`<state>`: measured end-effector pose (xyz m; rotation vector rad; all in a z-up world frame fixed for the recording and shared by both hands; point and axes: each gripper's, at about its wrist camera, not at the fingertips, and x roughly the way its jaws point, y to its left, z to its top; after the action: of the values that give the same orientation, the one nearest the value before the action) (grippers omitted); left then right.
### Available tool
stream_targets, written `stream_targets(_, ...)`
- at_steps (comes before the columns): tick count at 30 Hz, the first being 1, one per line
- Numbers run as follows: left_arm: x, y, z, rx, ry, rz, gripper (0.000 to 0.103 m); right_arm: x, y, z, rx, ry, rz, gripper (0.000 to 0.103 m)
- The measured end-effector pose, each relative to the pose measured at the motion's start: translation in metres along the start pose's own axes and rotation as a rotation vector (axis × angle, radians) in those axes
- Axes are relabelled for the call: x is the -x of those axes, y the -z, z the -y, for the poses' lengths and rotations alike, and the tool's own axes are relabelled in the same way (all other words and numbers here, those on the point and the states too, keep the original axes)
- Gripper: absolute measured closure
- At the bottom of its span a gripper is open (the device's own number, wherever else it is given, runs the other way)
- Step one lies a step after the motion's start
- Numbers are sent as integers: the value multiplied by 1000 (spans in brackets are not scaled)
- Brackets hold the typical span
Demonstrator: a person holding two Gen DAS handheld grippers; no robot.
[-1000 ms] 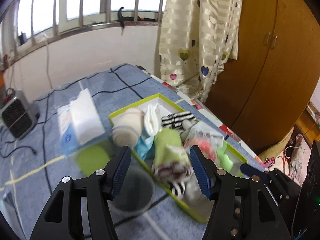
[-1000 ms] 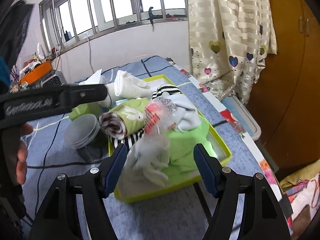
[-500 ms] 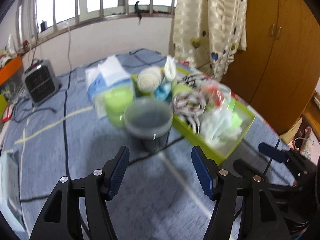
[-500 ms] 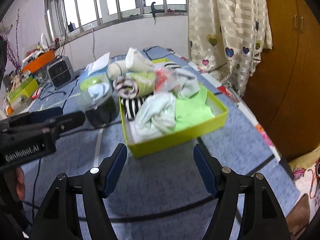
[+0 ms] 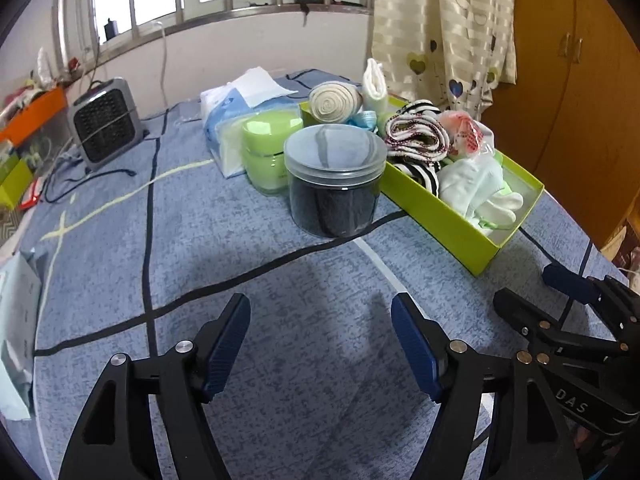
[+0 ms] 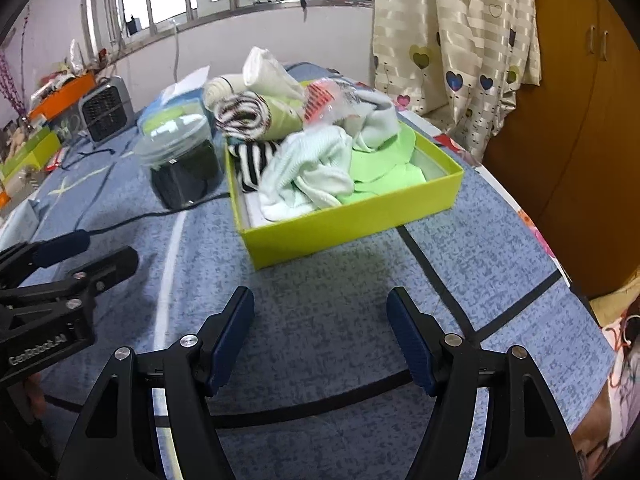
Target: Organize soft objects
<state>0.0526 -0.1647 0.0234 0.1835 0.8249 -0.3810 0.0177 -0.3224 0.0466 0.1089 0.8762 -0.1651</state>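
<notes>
A lime-green open box [image 5: 440,216] [image 6: 340,224] on the blue bedspread is piled with soft items. Among them are a beige rolled sock [image 5: 332,104], a striped roll [image 5: 416,136] [image 6: 240,114], pale mint cloth [image 6: 308,168] and white gloves [image 5: 480,188]. My left gripper [image 5: 320,304] hovers over bare bedspread short of the box, its jaws opening with nothing between them. My right gripper [image 6: 320,296] is open and empty in front of the box's near wall. Each gripper shows at the edge of the other's view.
A clear lidded jar [image 5: 334,188] with dark contents stands against the box's left side. Behind it are a green jar [image 5: 268,148] and a tissue pack [image 5: 236,108]. A small grey heater [image 5: 106,124] sits far left, a wooden wardrobe [image 5: 560,100] to the right.
Both grippers have drawn back from over the box and sunk toward the bedspread. The left one was over the rolled items and now faces bare cloth, its jaws a little wider.
</notes>
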Motion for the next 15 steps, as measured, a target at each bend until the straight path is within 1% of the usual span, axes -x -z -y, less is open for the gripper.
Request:
stream_targets(2,0,0,1,-11,-15,9,30,0,1,0,4,11,3,30)
stream_targets(3,-1,1,2,-10,-9,5,30,-1,1,0,5,13,2,27)
stream_targets(6,-6,1,2,-3,13,-17,30,-2,2,0,9,29,5,24)
stream_targets(8,-10,3,4,-8,6,-32,30,-2,3,0,8,35,9,23)
stream_targets(12,-15,4,1,10,27,-54,30,-2,3,1,3,41,12,22)
stream_targets(15,-16,4,3,3,31,-58,27,-2,3,1,-1,47,15,22)
